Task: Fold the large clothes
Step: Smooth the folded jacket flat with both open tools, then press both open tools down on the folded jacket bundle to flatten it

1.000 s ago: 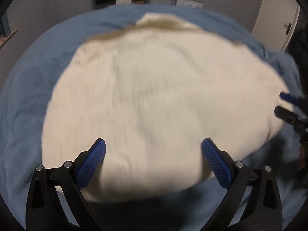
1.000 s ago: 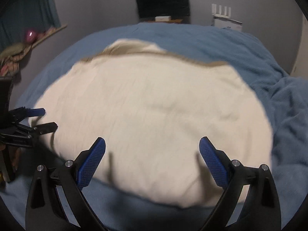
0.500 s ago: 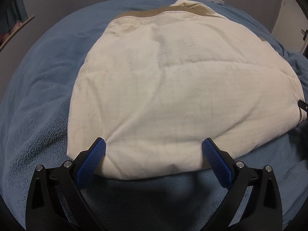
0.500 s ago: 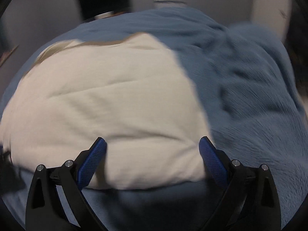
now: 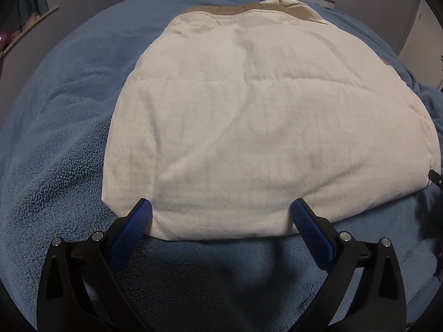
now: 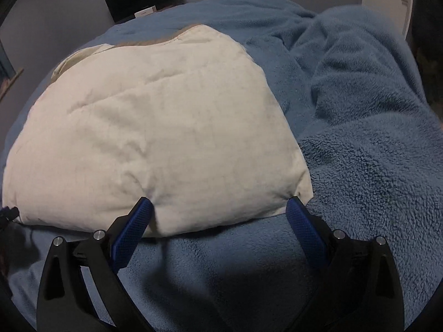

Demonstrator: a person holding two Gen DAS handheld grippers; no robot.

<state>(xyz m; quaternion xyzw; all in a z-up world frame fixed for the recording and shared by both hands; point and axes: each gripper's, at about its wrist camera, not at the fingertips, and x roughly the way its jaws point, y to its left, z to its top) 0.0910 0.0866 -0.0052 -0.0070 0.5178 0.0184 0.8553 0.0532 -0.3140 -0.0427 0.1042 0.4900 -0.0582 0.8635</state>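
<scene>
Cream quilted fabric fills the middle of both wrist views: a large padded garment (image 5: 263, 127), probably a puffy coat or jacket, lies on a bed covered by a blue fleece blanket (image 5: 63, 144). It forms a compact, roughly rectangular bundle with no sleeve sticking out on either side, so the sleeves appear to be tucked in already, though where they lie underneath cannot be seen. At the far end a tan lining and what looks like a collar or hood (image 5: 290, 5) peek out beyond the top layer, so the far edges do not line up neatly. The left gripper (image 5: 221, 215) hovers at the near hem, toward the bundle's left part, its blue-padded fingers spread wide apart and holding nothing. The right gripper (image 6: 218, 213) hangs at the near right corner of the garment, likewise wide open and empty, with its right finger just beside that corner. A dark tip of each tool shows at the edge of the other's view. To the right of the garment the blanket is bunched into thick rolls (image 6: 360, 63). Judging by this layout, the side folds are done and the garment is narrowed; what is probably left is a crosswise fold, bringing the near hem toward the collar, or a final squaring and smoothing. The thick filling will likely spring back, so any fold needs pressing down.
</scene>
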